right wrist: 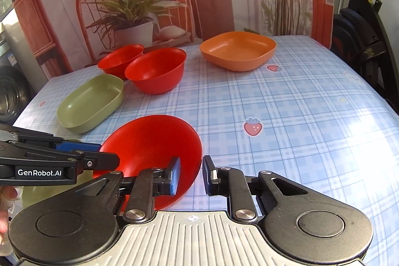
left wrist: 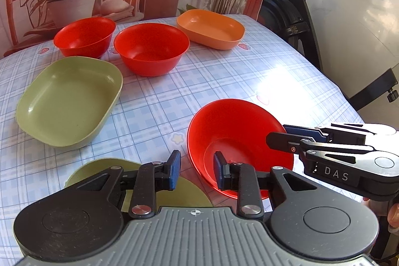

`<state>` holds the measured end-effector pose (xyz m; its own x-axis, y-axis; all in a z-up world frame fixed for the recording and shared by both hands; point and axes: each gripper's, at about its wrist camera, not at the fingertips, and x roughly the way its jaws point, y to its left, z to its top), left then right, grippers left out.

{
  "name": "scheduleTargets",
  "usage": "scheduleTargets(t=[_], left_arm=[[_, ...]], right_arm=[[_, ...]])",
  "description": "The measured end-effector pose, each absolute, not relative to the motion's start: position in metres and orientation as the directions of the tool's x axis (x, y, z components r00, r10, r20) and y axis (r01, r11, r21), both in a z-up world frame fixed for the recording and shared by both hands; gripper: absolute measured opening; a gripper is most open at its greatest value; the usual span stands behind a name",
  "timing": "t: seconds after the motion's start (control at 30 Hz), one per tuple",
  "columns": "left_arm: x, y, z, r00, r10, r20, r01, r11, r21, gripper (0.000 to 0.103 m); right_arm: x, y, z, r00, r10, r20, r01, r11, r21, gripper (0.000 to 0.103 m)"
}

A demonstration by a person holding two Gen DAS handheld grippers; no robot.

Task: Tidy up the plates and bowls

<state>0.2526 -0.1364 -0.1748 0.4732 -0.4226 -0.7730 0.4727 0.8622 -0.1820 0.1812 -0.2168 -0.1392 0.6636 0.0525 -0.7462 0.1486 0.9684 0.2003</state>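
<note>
The near red bowl (left wrist: 239, 141) is tilted on the tabletop (left wrist: 154, 101), straddled at opposite rims by both grippers. The left gripper (left wrist: 197, 170) is set over the bowl's left wall, one finger inside, one outside, a gap showing around the rim. The right gripper (right wrist: 190, 175) is placed likewise on the right wall, its jaws narrowed but not visibly pressing. Neither rim looks clamped yet. Both hands are equally near; a two-sided lift is judged likely.
</note>
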Motion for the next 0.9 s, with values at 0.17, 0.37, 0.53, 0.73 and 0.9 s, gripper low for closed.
scheduleTargets(t=[0.17,0.37,0.53,0.73,0.9], left_arm=[[0.249,-0.136,-0.178,0.47,-0.432,-0.77,0.477,0.858,-0.19,0.016],[0.245,-0.134,-0.178,0.481,-0.44,-0.758,0.481,0.856,-0.192,0.015],[0.242,-0.13,-0.174,0.495,-0.443,-0.748,0.476,0.858,-0.193,0.015],[0.239,-0.124,-0.17,0.507,-0.455,-0.732,0.471,0.858,-0.206,0.015],[0.24,-0.12,-0.167,0.522,-0.457,-0.721,0.462,0.861,-0.211,0.015]], right_arm=[[0.179,-0.216,-0.138,0.667,0.044,-0.743,0.156,0.968,0.198,0.015],[0.177,-0.217,-0.138,0.671,0.042,-0.74,0.17,0.963,0.209,0.013],[0.176,-0.216,-0.135,0.685,0.034,-0.728,0.178,0.961,0.212,0.009],[0.177,-0.215,-0.13,0.696,0.035,-0.717,0.18,0.958,0.221,0.007],[0.18,-0.211,-0.124,0.711,0.034,-0.703,0.171,0.961,0.219,0.006]])
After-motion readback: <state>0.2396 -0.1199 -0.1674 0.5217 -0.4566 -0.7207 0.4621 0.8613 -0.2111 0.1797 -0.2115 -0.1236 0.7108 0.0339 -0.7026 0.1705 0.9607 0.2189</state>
